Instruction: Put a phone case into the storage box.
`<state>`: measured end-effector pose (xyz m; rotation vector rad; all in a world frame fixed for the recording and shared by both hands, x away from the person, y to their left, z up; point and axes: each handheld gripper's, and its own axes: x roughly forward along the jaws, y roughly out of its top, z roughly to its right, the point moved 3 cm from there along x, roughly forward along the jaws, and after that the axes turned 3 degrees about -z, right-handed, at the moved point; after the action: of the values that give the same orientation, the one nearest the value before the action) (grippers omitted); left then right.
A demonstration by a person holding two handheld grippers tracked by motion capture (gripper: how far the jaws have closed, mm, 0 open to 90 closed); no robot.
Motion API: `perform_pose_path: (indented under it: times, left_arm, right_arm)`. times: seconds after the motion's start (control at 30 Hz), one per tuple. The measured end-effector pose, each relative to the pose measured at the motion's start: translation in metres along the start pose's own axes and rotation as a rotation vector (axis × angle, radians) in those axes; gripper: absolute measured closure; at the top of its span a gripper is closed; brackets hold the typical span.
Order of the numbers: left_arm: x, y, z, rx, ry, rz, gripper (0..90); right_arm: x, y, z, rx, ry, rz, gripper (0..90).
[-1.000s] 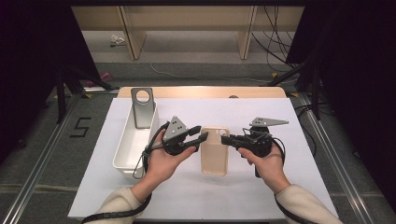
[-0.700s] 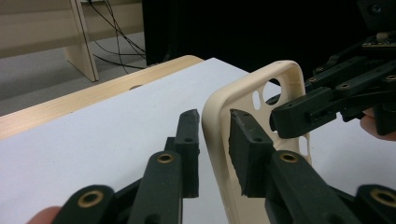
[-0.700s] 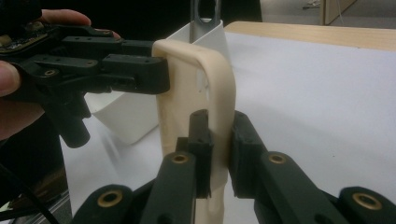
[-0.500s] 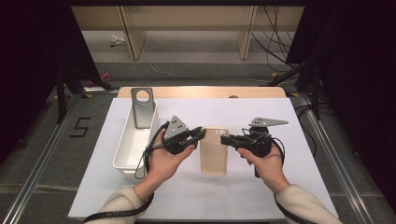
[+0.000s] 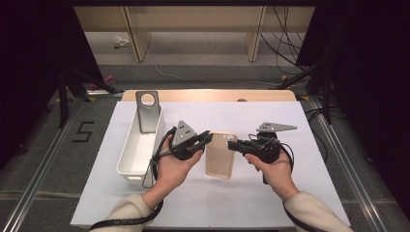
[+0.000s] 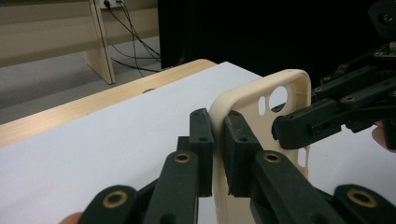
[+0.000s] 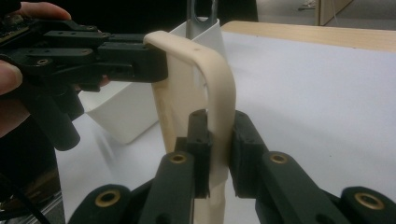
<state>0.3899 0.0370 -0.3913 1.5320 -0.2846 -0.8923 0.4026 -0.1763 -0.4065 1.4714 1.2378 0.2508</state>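
Note:
A cream phone case [image 5: 221, 155] is held above the white sheet between both grippers. My left gripper [image 5: 209, 137] reaches in from the left. Its jaws have just been closing, and its pads now pinch the case's rim [image 6: 261, 93] near a top corner. My right gripper [image 5: 231, 144] comes from the right, shut on the opposite rim [image 7: 212, 74]. In the left gripper view my own jaws [image 6: 218, 140] clamp the thin edge, with the other gripper [image 6: 299, 128] behind the camera cut-out. In the right gripper view my jaws [image 7: 218, 140] squeeze the curved rim, and the left gripper [image 7: 140, 63] grips farther up.
A white rectangular bin [image 5: 130, 150] stands to the left of my left hand. A grey metal stand [image 5: 147, 111] with a round hole leans at its far end. White paper [image 5: 290, 193] covers the wooden table [image 5: 208, 95]. Cables trail from both grippers.
The left gripper's jaws have narrowed onto the case's rim. Both hands and the case have stayed where they were.

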Motion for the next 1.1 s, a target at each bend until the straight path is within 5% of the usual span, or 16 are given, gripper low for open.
perform_pose_path:
  times: [0.17,0.67,1.1]
  left_arm:
    - [0.001,0.001,0.0,0.016,0.025,-0.001,83.5]
    - [-0.004,0.006,-0.013,0.009,0.067,0.015,83.5]
    - [-0.014,0.014,-0.024,0.002,0.079,0.039,83.6]
  right_arm:
    - [0.0,0.0,0.001,-0.008,-0.012,0.004,74.3]
    - [-0.002,0.005,-0.003,-0.122,-0.036,0.031,25.9]
    - [-0.012,-0.001,0.008,-0.147,-0.105,0.041,20.7]
